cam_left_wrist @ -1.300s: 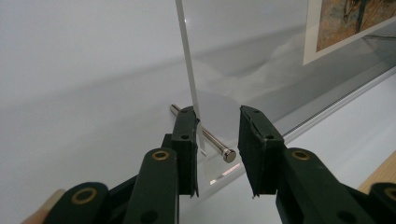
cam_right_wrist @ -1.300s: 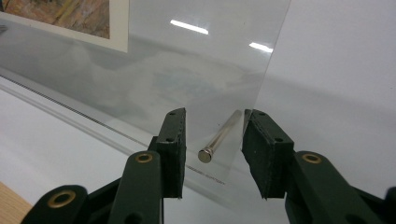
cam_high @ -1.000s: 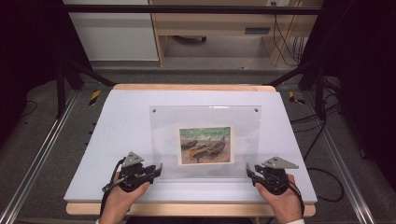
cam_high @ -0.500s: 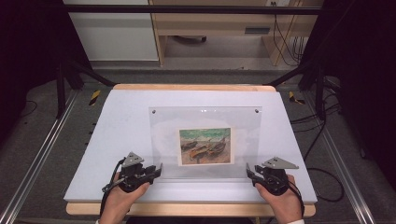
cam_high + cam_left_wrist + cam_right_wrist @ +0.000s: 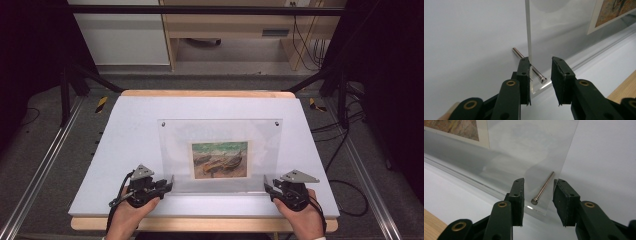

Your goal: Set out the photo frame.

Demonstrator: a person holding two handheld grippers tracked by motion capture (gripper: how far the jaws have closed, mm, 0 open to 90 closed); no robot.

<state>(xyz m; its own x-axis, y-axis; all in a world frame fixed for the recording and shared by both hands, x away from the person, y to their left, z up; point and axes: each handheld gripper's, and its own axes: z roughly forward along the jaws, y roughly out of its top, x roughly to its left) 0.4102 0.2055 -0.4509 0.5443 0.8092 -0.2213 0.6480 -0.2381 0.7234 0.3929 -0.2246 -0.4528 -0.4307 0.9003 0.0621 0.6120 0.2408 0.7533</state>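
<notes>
The frame (image 5: 220,152), a clear acrylic sheet with a painted print (image 5: 220,159) of boats inside it, lies flat on the white table (image 5: 125,130), centred between the left and right edges and a little nearer the near edge than the far one. Two small studs sit in its far corners. At its near corners a metal pin (image 5: 530,66) runs through on the left and another pin (image 5: 543,188) on the right.

The left tongs (image 5: 169,183) sit at the frame's near-left corner. In the left gripper view those left tongs (image 5: 541,80) stand partly open, astride the corner: one pad lies against the sheet's edge and the pin, the other stands clear with a gap, so nothing is clamped.

The right tongs (image 5: 266,184) wait at the near-right corner. In the right gripper view the right tongs (image 5: 538,200) are partly open too, the pin's head and the frame's corner between the pads, neither pad pressing on them.

Both hands rest low over the table's near edge, one toward each near corner, cables trailing back.
</notes>
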